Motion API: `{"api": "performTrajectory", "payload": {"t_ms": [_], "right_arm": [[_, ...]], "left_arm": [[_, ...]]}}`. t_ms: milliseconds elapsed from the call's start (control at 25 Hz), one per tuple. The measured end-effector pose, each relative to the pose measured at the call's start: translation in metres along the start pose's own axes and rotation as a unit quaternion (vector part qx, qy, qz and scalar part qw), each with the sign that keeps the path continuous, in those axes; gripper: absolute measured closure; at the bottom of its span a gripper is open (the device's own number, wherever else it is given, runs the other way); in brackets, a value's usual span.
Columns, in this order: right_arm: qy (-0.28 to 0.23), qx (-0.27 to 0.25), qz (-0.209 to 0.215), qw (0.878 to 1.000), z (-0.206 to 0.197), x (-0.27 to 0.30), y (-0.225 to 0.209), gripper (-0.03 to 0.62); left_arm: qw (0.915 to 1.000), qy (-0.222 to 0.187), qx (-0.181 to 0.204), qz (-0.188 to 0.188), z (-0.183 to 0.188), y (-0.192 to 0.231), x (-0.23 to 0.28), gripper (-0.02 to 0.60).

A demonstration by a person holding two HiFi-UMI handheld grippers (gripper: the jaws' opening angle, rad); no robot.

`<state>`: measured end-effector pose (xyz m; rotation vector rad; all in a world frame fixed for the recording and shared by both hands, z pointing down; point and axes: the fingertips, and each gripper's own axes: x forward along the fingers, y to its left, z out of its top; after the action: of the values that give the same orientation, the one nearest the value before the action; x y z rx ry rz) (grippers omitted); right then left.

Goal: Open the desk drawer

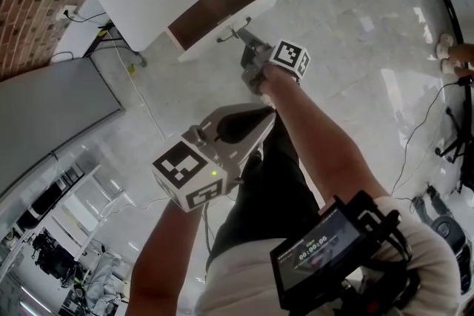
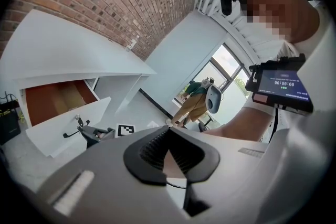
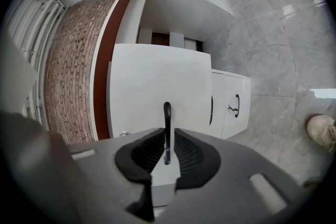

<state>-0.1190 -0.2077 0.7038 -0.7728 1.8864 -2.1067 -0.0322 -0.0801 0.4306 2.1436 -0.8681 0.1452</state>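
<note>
White-fronted desk drawer (image 1: 218, 2) — partway out, brown interior

Right arm (image 1: 326, 144) extended toward the far side, with the right gripper (image 1: 246, 41) at full reach; in the right gripper view its jaws are closed on the thin dark bar of the drawer handle (image 3: 167, 123). Left forearm (image 1: 167, 259) drawn in near the body, carrying the left gripper (image 1: 263, 117) pointed forward; its pads (image 2: 152, 147) meet at the tips with nothing between them.
</note>
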Motion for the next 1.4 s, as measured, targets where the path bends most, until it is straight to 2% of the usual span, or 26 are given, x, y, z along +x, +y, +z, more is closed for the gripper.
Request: {"api": "performTrajectory", "payload": {"t_ms": [400, 840, 1160, 1400], "right_arm": [[0.000, -0.015, -0.019, 1.000, 0.000, -0.046, 0.014, 0.553], [0.005, -0.048, -0.012, 0.999, -0.013, -0.092, 0.077, 0.554], [0.023, -0.087, 0.005, 0.996, -0.043, -0.136, 0.133, 0.571], [0.065, -0.124, 0.017, 0.990, -0.089, -0.150, 0.174, 0.574]], "left_arm": [[0.9996, -0.011, 0.020, -0.019, 0.013, -0.032, -0.004, 0.575], [0.9985, -0.021, 0.034, -0.038, 0.021, -0.083, -0.044, 0.575], [0.9978, -0.026, 0.039, -0.046, 0.015, -0.139, -0.075, 0.575], [0.9976, -0.030, 0.031, -0.054, 0.013, -0.151, -0.104, 0.575]]}}
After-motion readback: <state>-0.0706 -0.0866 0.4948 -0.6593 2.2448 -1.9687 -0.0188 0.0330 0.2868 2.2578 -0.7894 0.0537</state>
